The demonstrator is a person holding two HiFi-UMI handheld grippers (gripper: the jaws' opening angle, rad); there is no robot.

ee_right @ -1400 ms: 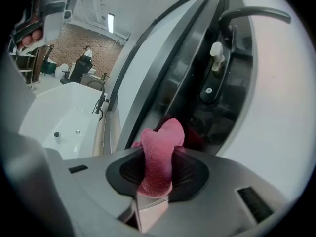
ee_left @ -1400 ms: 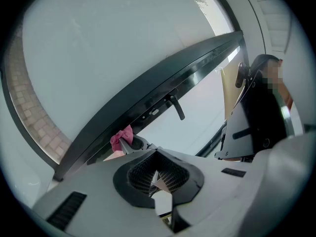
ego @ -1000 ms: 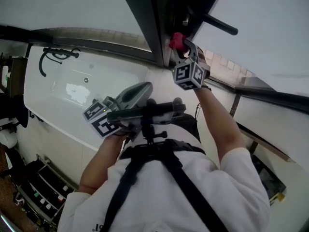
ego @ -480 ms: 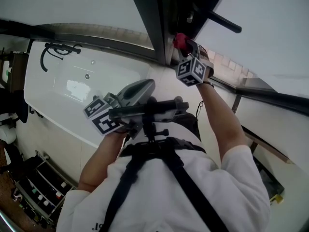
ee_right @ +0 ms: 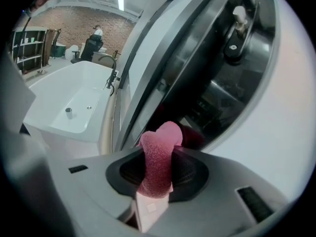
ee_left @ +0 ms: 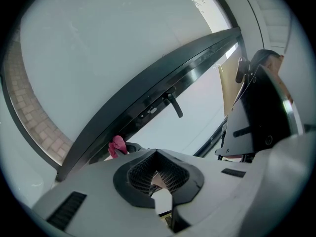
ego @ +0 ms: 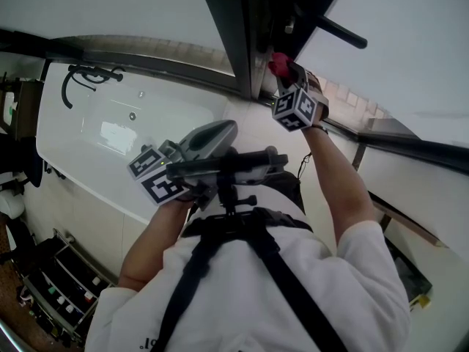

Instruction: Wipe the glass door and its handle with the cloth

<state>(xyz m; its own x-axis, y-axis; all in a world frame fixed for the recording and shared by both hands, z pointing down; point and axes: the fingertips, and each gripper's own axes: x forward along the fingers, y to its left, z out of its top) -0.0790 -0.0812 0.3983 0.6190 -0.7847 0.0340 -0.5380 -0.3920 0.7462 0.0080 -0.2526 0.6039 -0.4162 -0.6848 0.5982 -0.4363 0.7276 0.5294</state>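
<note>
A pink cloth (ego: 278, 63) is pinched in my right gripper (ego: 284, 68), which is shut on it and raised against the dark frame of the glass door (ego: 234, 28). In the right gripper view the cloth (ee_right: 159, 157) sticks up between the jaws, with the door's dark edge just beyond it. The black lever handle (ego: 341, 34) juts out above and to the right of the cloth, apart from it. My left gripper (ego: 223, 132) hangs low in front of the chest, shut and holding nothing. In its own view I see the handle (ee_left: 174, 105) and the cloth (ee_left: 117, 145) far off.
A white bathtub (ego: 110, 138) with a black tap (ego: 84, 75) lies left of the door. A rack of small bottles (ego: 51, 292) stands at the lower left. The frosted glass pane (ego: 410, 42) spreads to the right.
My right gripper has slid the cloth a little up and to the right along the door frame. The left gripper has stayed almost still.
</note>
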